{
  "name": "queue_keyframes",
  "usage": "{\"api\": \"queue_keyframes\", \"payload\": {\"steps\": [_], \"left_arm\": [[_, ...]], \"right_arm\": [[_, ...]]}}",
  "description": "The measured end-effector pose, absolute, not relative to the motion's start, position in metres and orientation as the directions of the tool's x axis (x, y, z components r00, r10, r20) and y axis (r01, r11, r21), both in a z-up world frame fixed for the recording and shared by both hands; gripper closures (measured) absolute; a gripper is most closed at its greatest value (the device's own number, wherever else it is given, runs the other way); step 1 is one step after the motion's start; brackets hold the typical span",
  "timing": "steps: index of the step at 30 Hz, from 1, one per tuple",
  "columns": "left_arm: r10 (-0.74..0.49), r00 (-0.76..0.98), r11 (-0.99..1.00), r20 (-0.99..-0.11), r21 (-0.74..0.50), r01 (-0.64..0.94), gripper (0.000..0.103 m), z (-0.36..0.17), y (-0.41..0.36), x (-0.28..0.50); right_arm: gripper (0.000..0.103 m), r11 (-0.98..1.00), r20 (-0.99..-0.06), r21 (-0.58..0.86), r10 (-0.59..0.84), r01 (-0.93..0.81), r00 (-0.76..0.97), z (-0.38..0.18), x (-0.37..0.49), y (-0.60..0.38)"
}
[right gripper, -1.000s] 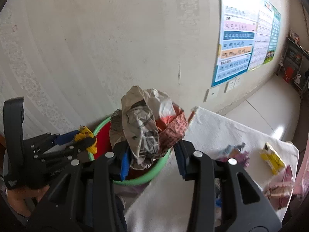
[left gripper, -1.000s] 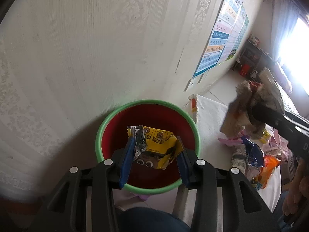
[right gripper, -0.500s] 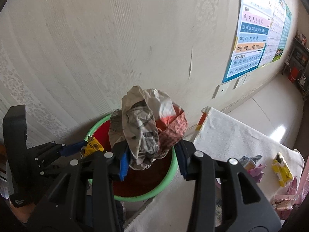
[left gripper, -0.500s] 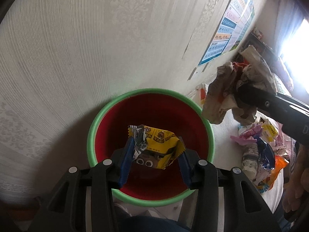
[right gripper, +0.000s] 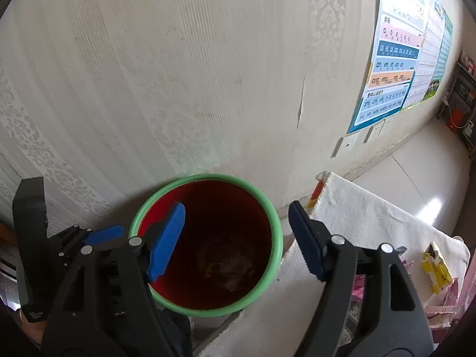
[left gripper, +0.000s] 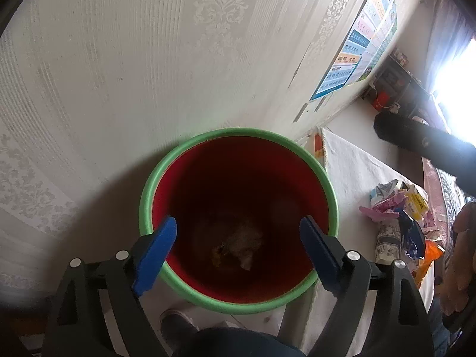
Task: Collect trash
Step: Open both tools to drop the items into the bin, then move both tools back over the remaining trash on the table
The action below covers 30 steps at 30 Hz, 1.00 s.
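A red bucket with a green rim (left gripper: 239, 133) (right gripper: 275, 223) stands against the wall. My left gripper (left gripper: 238, 247) hangs over its mouth, jaws opening, nothing between the blue pads. My right gripper (right gripper: 238, 239) is also above the bucket, jaws opening and empty. Crumpled paper and a wrapper (left gripper: 235, 245) (right gripper: 230, 266) lie dim at the bucket's bottom. In the right wrist view the left gripper's body (right gripper: 47, 247) shows at the lower left. The right gripper's dark body (left gripper: 422, 141) crosses the upper right of the left wrist view.
A table with a white cloth (left gripper: 357, 172) (right gripper: 366, 217) stands right of the bucket. On it lie several wrappers (left gripper: 398, 208) and a yellow packet (right gripper: 435, 267). A patterned wall is close behind the bucket, with a poster (right gripper: 395, 68). A hand (left gripper: 458, 261) shows at the right edge.
Both grippers opened. The yellow wrapper left the left jaws and the crumpled paper left the right jaws; both now lie in the bucket. Both grippers came down closer over the bucket.
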<state>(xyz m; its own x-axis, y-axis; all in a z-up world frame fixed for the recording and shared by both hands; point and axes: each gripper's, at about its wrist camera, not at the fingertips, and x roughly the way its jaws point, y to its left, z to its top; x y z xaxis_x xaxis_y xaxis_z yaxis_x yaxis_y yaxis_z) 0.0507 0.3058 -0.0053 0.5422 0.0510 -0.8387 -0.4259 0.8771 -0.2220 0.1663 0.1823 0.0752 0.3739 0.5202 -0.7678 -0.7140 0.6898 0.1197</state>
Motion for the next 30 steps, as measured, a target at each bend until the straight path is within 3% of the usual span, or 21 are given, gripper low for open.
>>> {"api": "queue_keyframes", "payload": {"steps": [7,15,30], "left_arm": [[0.079,0.556,0.886,-0.827,-0.197,-0.419,0.011,0.013,0.295,0.045],[0.068,0.604,0.911,-0.794,-0.197,-0.362,0.01,0.04,0.257,0.041],[-0.069,0.628,0.966,-0.775,-0.209,-0.152,0.01,0.051,0.114,0.061]], "right_arm": [[0.026,0.714,-0.751,0.12,0.52,-0.689,0.408,0.092,0.156,0.153],[0.023,0.782,-0.745,0.12,0.478,-0.612,0.466,0.104,0.135,0.083],[0.022,0.901,-0.737,0.108,0.356,-0.421,0.574,0.109,0.122,-0.07]]}}
